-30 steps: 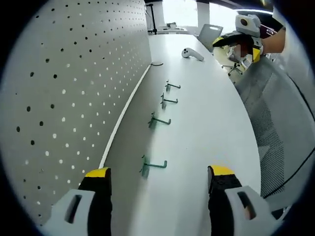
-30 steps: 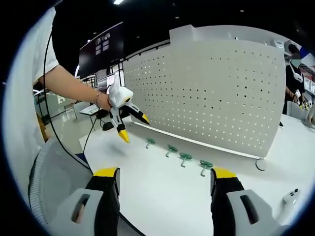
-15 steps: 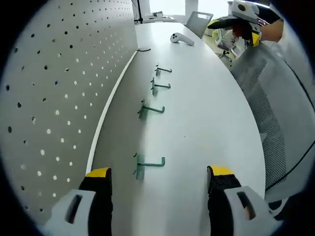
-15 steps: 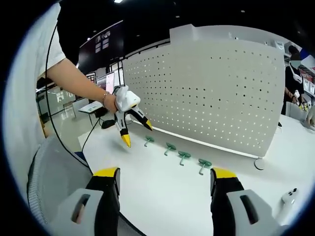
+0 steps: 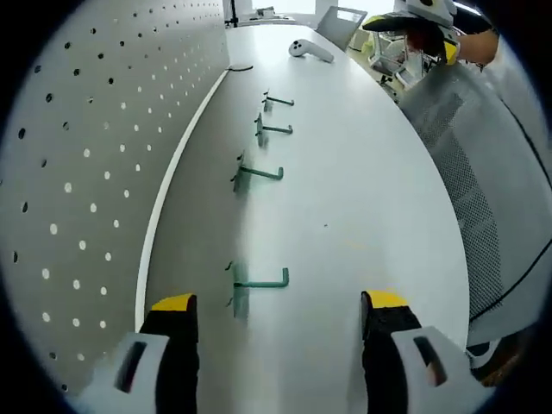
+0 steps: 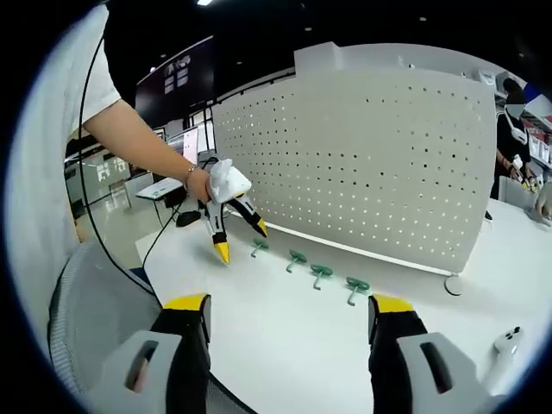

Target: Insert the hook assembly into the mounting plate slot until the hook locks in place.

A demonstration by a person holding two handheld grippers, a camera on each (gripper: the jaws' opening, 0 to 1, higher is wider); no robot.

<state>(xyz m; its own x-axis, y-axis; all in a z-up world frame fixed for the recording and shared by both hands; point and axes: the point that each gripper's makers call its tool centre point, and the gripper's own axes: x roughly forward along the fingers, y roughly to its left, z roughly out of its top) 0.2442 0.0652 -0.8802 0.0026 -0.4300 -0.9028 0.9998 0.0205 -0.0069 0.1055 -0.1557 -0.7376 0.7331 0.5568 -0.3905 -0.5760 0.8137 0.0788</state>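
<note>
Several green hooks lie in a row on the white table along the foot of the white pegboard (image 5: 78,172) (image 6: 362,155). In the left gripper view the nearest hook (image 5: 252,282) lies flat just ahead of my left gripper (image 5: 279,302), which is open and holds nothing. Further hooks (image 5: 255,172) (image 5: 269,129) trail away behind it. In the right gripper view the left gripper (image 6: 241,241) hovers open just above the leftmost hook (image 6: 258,248). My right gripper (image 6: 290,304) is open and empty, well back from the hooks (image 6: 321,273), and also appears as the right gripper (image 5: 423,21).
A white controller (image 5: 309,49) (image 6: 504,345) lies at the table's far end. A round base with a cable (image 6: 452,285) sits by the pegboard's corner. A grey mesh chair (image 5: 483,172) borders the table edge. A person's forearm (image 6: 138,142) reaches in from the left.
My left gripper has dropped lower and closer to the nearest hook, which now sits larger between its jaws. The right gripper has barely moved. Both stay open.
</note>
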